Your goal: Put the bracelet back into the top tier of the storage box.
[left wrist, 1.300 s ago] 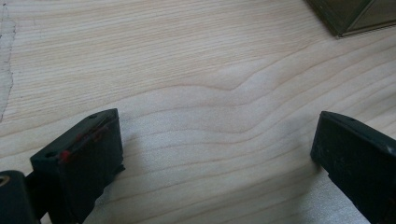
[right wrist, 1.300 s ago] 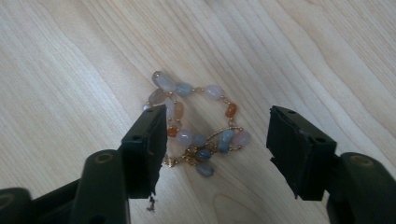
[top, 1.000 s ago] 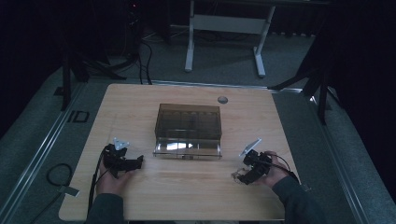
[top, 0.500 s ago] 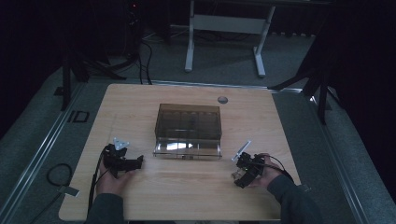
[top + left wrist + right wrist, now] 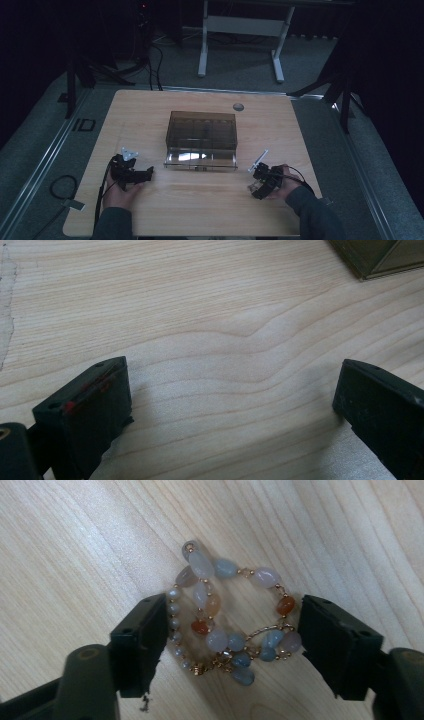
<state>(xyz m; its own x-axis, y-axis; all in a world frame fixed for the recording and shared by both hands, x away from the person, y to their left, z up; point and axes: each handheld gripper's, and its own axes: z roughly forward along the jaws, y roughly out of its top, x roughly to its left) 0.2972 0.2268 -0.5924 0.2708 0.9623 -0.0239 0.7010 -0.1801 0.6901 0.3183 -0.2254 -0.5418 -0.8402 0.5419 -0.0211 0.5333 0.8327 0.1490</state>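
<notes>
A bracelet (image 5: 227,615) of pale blue, pink and orange stones with small pearls and a gold chain lies bunched on the wooden table. My right gripper (image 5: 232,622) hangs over it with one black jaw on each side. The jaws have just been closing, and their pads stand right at the outer beads without visibly squeezing them. In the high view the right gripper (image 5: 256,189) is near the table's front right, in a person's hand. My left gripper (image 5: 144,175) rests at the front left, and its jaws (image 5: 232,377) are wide open over bare wood.
A dark translucent box (image 5: 202,131) stands mid-table with a clear panel (image 5: 200,159) lying out at its front; a corner of it (image 5: 385,255) shows in the left gripper view. A round grommet (image 5: 238,106) sits near the table's far edge.
The right hand has edged slightly left over the table. The left hand and the box have not moved.
</notes>
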